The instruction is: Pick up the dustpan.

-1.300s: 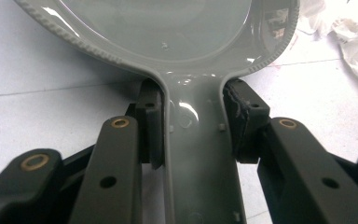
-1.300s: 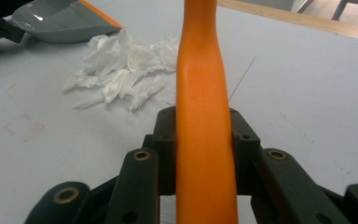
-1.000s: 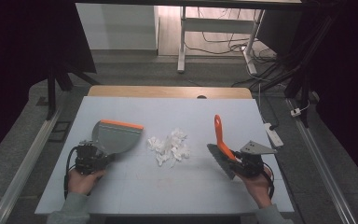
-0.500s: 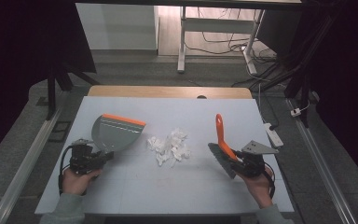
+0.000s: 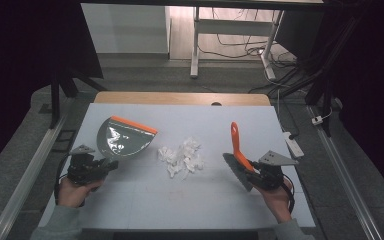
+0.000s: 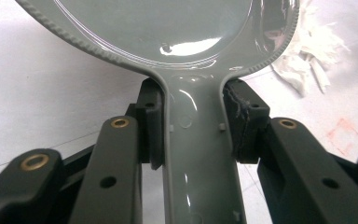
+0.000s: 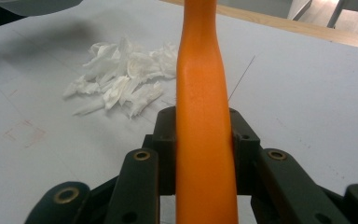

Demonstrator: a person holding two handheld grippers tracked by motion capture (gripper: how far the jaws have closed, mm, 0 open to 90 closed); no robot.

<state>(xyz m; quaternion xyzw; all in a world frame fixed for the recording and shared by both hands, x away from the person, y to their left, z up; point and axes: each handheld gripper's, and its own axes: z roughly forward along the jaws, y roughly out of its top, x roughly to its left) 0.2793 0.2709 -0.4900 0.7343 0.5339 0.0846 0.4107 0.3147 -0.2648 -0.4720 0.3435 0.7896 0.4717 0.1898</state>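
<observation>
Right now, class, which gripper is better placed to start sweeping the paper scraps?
Likely the right gripper: it grips the brush beside the paper scraps, while the left gripper holds the dustpan.

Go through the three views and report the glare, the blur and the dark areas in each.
High view: table evenly lit, surroundings nearly black, glare patches on the dustpan. Left gripper view: bright reflections on the glossy dustpan and its handle, paper scraps washed out, the near linkages soft. Right gripper view: the orange brush handle is slightly soft up close, scraps fairly sharp with faint shadows.
</observation>
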